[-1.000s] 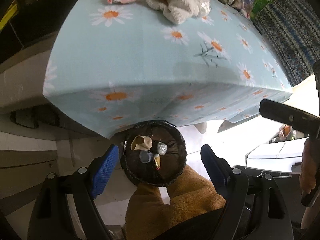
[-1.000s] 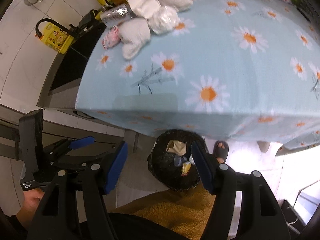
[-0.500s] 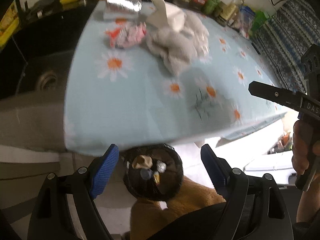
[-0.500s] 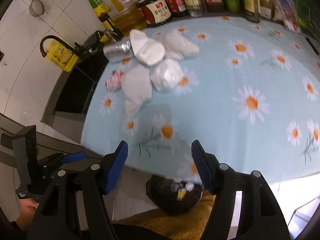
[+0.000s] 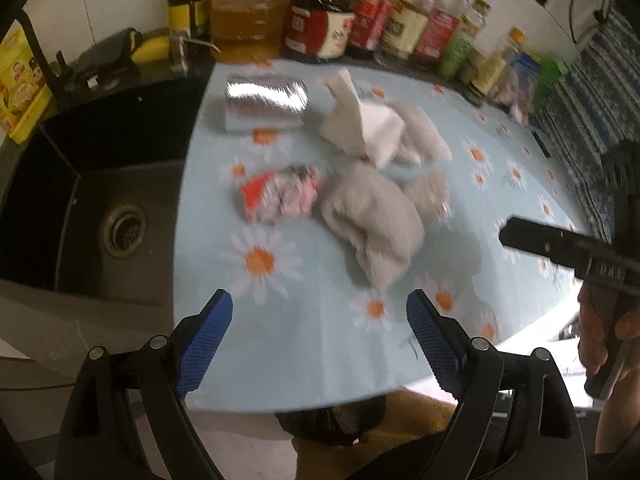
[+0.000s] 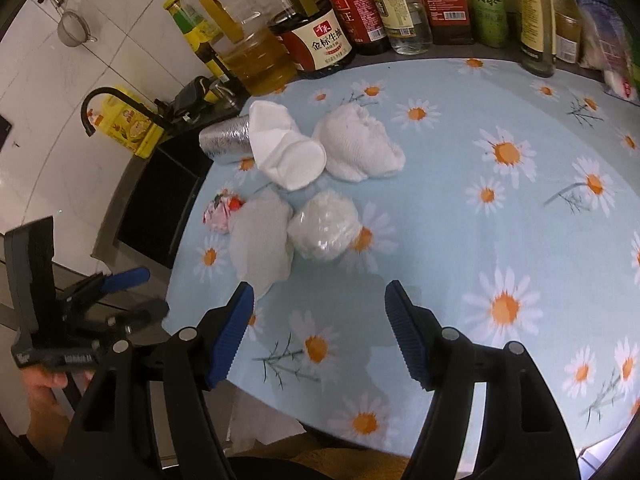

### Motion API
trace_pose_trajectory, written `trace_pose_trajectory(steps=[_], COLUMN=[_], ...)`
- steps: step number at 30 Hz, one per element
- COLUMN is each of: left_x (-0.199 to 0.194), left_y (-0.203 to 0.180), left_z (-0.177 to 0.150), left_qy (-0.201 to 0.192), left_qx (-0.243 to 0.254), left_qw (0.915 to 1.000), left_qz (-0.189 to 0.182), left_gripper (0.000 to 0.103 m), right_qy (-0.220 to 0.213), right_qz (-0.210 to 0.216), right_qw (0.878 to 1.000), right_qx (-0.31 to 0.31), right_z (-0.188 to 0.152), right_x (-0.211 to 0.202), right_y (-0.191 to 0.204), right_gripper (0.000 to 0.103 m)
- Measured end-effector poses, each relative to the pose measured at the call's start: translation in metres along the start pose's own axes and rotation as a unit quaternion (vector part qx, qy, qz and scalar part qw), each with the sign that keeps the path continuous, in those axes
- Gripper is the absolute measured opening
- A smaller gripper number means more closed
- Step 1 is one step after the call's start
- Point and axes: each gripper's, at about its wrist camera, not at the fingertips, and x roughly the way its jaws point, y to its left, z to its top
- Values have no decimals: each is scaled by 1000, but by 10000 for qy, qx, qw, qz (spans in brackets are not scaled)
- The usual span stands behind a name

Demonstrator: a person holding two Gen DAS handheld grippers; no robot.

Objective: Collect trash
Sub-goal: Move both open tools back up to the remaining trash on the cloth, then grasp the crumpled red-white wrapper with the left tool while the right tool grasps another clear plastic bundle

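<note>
Both grippers have swung up from the bin below the edge to face the daisy-cloth surface (image 6: 500,240); only a sliver of the dark trash bin (image 5: 320,426) shows now, so a new pick is probably starting. Left gripper (image 5: 320,320) and right gripper (image 6: 320,320): jaws spread wide, empty, above the near edge. Nearest trash is a crumpled tissue (image 6: 260,248), long axis running toward the near edge. Just beyond lie a red-pink wrapper (image 5: 280,198), a wrapped white ball (image 6: 322,230), a white paper cup (image 6: 286,152) on its side with its mouth facing near-right, and a foil roll (image 5: 264,100) lying crosswise.
</note>
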Motion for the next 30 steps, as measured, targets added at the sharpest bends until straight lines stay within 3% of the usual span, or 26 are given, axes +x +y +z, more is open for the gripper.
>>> trace_pose_trajectory(steps=[3, 6, 13, 16, 21, 24, 30], left_x=[4, 15, 38, 50, 64, 68, 90], left_y=[9, 23, 31, 31, 17, 10, 18], left_z=[15, 34, 63, 69, 76, 79, 86], left_qy=[44, 255, 447, 506, 592, 536, 849], left_qx=[-105, -433, -678, -748, -405, -130, -243], left_qw=[9999, 9987, 9966, 9959, 9974, 9981, 9949], left_qz=[94, 63, 148, 4, -71, 266, 485], left_gripper=[86, 86, 86, 86, 86, 86, 86], right_qy=[53, 163, 439, 538, 606, 623, 728], right_qz=[95, 247, 516, 590, 657, 742, 706], right_qw=[9999, 9995, 9974, 9962, 9945, 9938, 9918], right_qx=[-81, -132, -239, -335, -541, -550, -780], right_z=[9, 18, 35, 39, 45, 48, 50], right_x=[8, 19, 45, 53, 61, 65, 75], right_y=[-4, -8, -19, -19, -17, -19, -18], right_gripper=[78, 78, 78, 78, 78, 77, 57])
